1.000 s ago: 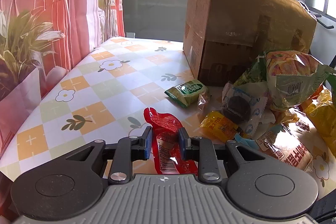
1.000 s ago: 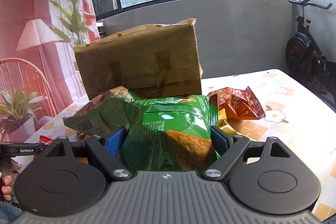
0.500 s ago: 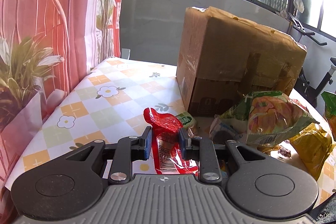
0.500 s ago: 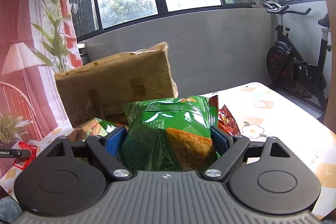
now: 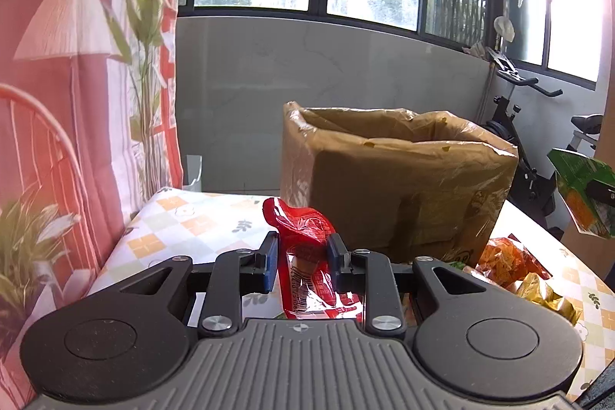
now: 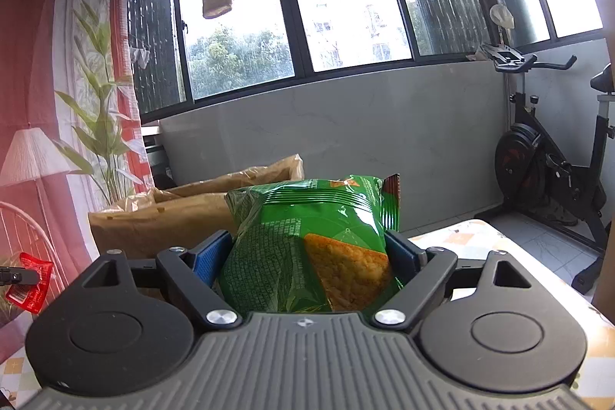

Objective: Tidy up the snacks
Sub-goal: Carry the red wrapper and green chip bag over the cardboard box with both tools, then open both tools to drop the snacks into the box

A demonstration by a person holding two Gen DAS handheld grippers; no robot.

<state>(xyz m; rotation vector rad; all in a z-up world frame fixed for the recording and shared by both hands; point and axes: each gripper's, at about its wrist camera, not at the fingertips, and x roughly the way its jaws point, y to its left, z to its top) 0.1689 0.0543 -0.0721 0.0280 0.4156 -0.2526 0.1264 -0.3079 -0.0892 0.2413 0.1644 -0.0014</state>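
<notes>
My left gripper (image 5: 301,256) is shut on a small red snack packet (image 5: 307,256) and holds it in the air in front of the open cardboard box (image 5: 396,179). My right gripper (image 6: 311,252) is shut on a green chip bag (image 6: 307,241), held up level with the box's top (image 6: 184,214). The green bag also shows at the right edge of the left wrist view (image 5: 584,191). The red packet shows far left in the right wrist view (image 6: 29,281).
Orange and yellow snack bags (image 5: 511,268) lie on the flower-patterned table (image 5: 173,233) right of the box. A red curtain (image 5: 77,102) hangs on the left. An exercise bike (image 6: 553,171) stands beyond the table's right side.
Both grippers have risen with their packets. The box's open top has come into view and the snack pile has dropped low in the frame.
</notes>
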